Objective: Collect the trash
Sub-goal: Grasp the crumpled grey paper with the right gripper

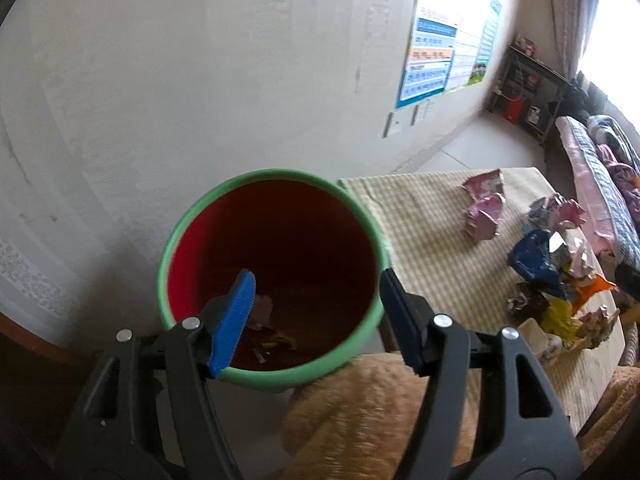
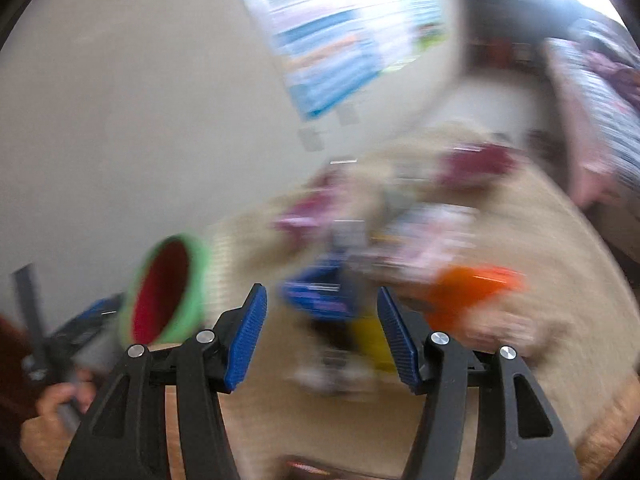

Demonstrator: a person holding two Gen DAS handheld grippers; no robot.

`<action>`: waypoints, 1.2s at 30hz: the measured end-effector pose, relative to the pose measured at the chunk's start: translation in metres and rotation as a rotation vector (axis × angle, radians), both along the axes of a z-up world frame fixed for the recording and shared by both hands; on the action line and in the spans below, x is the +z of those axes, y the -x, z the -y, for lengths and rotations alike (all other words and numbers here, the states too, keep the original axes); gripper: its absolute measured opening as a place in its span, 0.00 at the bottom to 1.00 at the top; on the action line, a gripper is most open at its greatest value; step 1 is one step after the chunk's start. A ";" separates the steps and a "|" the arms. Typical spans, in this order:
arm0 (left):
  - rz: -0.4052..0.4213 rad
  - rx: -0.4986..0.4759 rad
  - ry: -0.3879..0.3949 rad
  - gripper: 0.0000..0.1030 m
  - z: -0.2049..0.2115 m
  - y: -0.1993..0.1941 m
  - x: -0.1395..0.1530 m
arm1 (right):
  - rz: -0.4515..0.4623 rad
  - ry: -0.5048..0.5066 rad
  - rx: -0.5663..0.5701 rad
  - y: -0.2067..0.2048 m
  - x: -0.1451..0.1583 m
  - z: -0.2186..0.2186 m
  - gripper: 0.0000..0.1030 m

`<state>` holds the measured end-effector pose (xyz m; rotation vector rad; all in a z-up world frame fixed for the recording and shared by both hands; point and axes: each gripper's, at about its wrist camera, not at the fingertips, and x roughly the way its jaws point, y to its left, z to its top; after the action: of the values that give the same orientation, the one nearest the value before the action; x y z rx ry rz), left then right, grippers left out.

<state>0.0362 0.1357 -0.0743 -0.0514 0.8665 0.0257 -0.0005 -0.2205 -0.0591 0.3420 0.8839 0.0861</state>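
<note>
A red bin with a green rim stands beside the table, with a few scraps of trash at its bottom. My left gripper is open and empty, right above the bin's mouth. A pile of crumpled wrappers lies on the table to the right, with a pink wrapper apart from it. The right wrist view is blurred. My right gripper is open and empty, above the table just short of a blue wrapper and an orange wrapper. The bin shows at its left.
The table carries a yellowish checked cloth. An orange fuzzy cushion lies below the left gripper. A white wall with a poster is behind. A bed with bedding stands at the far right.
</note>
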 end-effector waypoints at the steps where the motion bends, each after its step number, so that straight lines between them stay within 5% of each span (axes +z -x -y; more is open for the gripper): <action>1: -0.003 -0.014 0.000 0.60 0.007 0.000 0.000 | -0.012 0.014 -0.050 0.006 -0.004 0.015 0.55; 8: -0.024 -0.124 -0.003 0.60 0.058 0.000 0.002 | -0.107 -0.003 -0.280 0.023 -0.045 0.094 0.58; 16: -0.072 -0.253 0.011 0.64 0.118 0.006 -0.006 | -0.165 -0.094 -0.275 0.019 -0.087 0.107 0.60; 19: -0.119 -0.291 0.018 0.65 0.137 0.006 -0.017 | -0.182 -0.113 -0.265 0.022 -0.089 0.106 0.34; 22: -0.170 -0.334 0.039 0.65 0.156 0.009 -0.031 | -0.160 -0.110 -0.277 0.026 -0.087 0.108 0.29; 36: -0.344 -0.432 0.062 0.66 0.214 -0.003 -0.083 | -0.145 -0.144 -0.277 0.031 -0.086 0.112 0.29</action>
<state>0.0396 -0.0787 -0.1578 0.0853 1.2069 -0.4079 -0.0314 -0.3325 -0.1456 0.6083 0.9672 -0.1335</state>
